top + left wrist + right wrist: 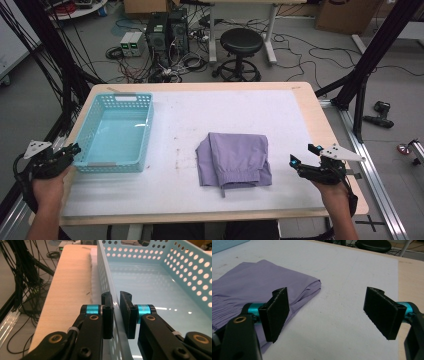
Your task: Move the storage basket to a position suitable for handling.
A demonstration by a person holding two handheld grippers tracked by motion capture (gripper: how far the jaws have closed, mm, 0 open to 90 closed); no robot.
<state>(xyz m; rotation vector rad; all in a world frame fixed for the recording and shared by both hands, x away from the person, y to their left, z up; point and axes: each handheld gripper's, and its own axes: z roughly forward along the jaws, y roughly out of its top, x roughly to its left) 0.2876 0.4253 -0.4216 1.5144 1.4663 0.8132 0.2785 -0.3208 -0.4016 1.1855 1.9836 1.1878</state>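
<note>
A light blue perforated basket (93, 129) stands empty at the left of the white mat (210, 110). My left gripper (74, 150) is shut on the basket's left wall near its front corner. In the left gripper view the two pads (108, 315) pinch that thin wall (106, 275), one outside and one inside. A folded purple garment (233, 158) lies right of the mat's centre. My right gripper (302, 154) hovers open just right of it, nothing between its jaws. In the right gripper view the garment (257, 280) lies ahead to the left of the wide-apart right gripper (325, 315).
The wooden table (320, 125) shows as a bare strip around the mat. Black frame posts (372, 47) rise at both sides. Behind the table a black stool (241, 42), computer towers (167, 30) and loose cables sit on the floor.
</note>
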